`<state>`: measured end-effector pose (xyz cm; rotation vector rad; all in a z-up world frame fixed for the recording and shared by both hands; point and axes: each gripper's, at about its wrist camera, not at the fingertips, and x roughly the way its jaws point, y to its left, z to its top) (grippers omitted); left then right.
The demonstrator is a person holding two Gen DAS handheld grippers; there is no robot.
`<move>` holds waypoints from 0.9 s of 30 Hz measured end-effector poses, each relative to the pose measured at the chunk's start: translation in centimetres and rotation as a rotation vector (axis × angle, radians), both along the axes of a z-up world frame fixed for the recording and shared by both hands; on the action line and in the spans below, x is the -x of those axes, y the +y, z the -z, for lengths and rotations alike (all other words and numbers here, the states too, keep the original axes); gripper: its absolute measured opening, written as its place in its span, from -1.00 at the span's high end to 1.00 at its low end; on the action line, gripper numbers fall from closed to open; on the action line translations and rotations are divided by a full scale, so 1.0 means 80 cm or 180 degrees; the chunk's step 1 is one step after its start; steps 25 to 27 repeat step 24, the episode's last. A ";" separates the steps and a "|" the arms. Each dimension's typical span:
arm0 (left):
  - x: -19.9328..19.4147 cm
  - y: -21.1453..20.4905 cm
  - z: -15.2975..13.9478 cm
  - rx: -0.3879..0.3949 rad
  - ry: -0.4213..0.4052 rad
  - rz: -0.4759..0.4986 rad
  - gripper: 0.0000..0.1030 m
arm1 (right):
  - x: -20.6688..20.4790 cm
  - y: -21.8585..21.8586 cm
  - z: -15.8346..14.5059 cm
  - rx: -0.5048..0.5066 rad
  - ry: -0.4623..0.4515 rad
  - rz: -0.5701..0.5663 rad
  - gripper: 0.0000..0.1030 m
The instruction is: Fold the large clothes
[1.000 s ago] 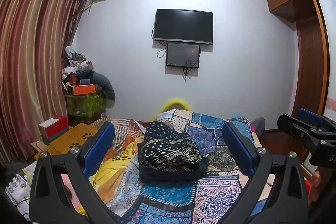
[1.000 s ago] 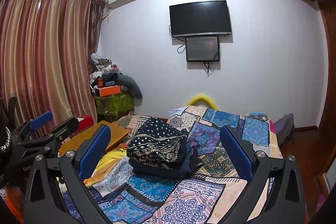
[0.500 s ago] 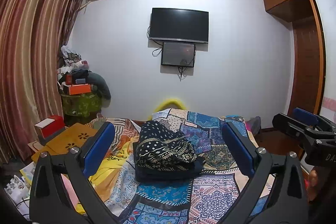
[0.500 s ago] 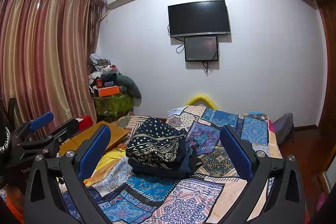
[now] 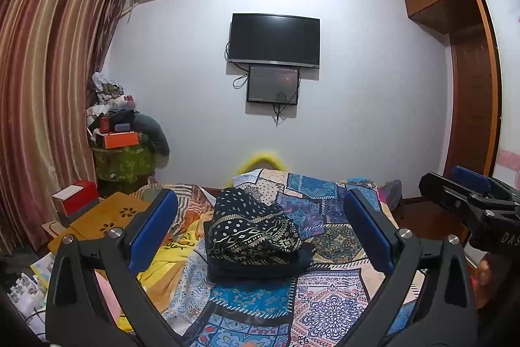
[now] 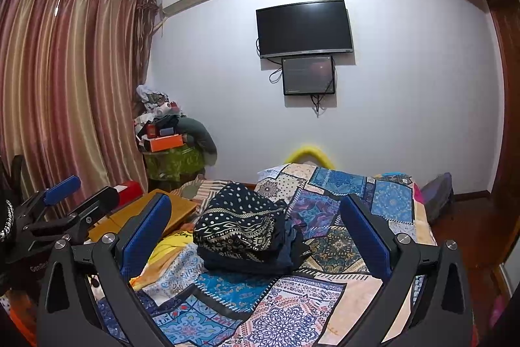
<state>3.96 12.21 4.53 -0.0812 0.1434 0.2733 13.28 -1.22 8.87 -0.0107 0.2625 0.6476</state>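
A folded stack of clothes (image 5: 255, 236) lies on the bed (image 5: 325, 308), on its patchwork bedspread, toward the side of the bed nearest the curtains (image 5: 42, 86). The top garment is dark with white dots and pale geometric bands; beneath it sits a plain dark navy piece that juts out at the stack's base.

The left gripper (image 5: 260, 233) is held above the near part of the bed with its blue-padded fingers (image 5: 152, 230) spread wide and nothing between them. In its view the stack appears framed between the two fingers, farther along the bed and well apart from both.

The right gripper (image 6: 256, 233) is likewise wide apart and holds nothing. From its camera the stack also sits between the fingers, slightly nearer the curtain-side finger (image 6: 146, 236), out of contact.

Each gripper shows at the edge of the other's view, beside the bed. A television (image 5: 274, 39) hangs on the wall beyond the bed's far end.
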 end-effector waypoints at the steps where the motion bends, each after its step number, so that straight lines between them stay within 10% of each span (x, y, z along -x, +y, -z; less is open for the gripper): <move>1: 0.000 0.000 0.000 -0.0002 -0.0001 -0.0001 -0.99 | 0.000 0.000 0.000 0.0001 0.0000 -0.0001 -1.00; 27: -0.004 0.002 0.003 0.0074 0.0079 0.0036 -0.99 | -0.001 -0.001 0.002 0.0019 0.0021 -0.0007 -1.00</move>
